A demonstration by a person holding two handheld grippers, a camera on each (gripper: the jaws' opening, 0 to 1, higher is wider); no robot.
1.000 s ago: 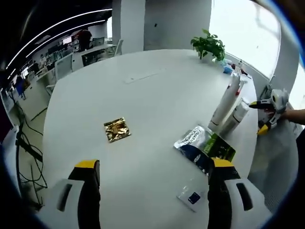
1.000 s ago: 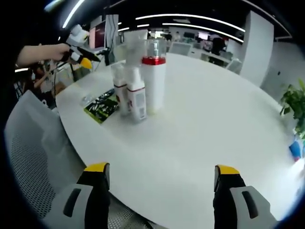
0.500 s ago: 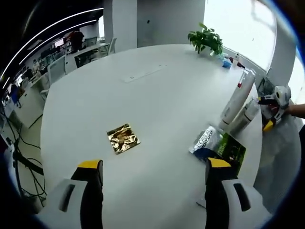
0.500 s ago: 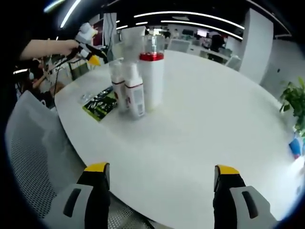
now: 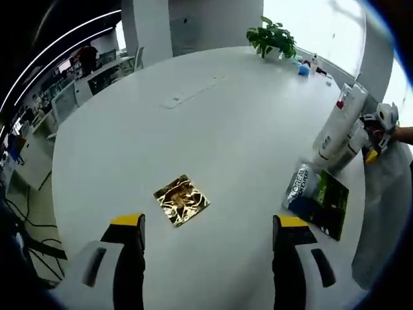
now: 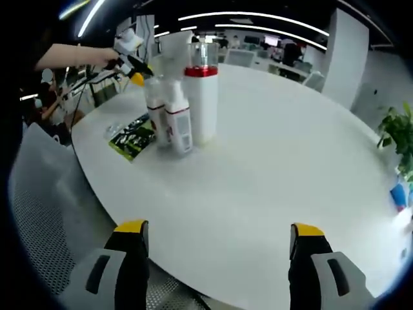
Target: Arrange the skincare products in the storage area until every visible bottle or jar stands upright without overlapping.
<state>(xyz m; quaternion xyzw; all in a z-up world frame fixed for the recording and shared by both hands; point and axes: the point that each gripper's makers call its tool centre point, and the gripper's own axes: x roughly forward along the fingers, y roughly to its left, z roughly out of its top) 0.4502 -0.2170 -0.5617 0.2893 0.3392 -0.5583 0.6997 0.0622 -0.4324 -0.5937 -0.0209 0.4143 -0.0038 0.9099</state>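
Observation:
Several white bottles stand upright and close together on the white round table [image 6: 284, 155]: a tall one with a red band [image 6: 201, 97] and two shorter pump bottles [image 6: 179, 123]. In the left gripper view the same bottle group [image 5: 341, 132] stands at the right edge of the table. Beside it lie a silver sachet [image 5: 301, 187] and a green packet [image 5: 328, 201]; the green packet [image 6: 132, 137] lies left of the bottles in the right gripper view. My left gripper [image 5: 205, 255] is open above a gold foil sachet [image 5: 182, 200]. My right gripper [image 6: 216, 255] is open over the table's near edge, well short of the bottles.
A potted plant [image 5: 271, 40] and small blue items [image 5: 303, 70] sit at the table's far side. A white strip [image 5: 190, 93] lies mid-table. A grey mesh chair [image 6: 45, 213] stands by the near edge. The other gripper [image 6: 132, 61], held by a hand, hovers behind the bottles.
The left gripper's camera has advanced over the table, so the gold sachet sits closer between the jaws. The right view has barely shifted. The bottles stand as before.

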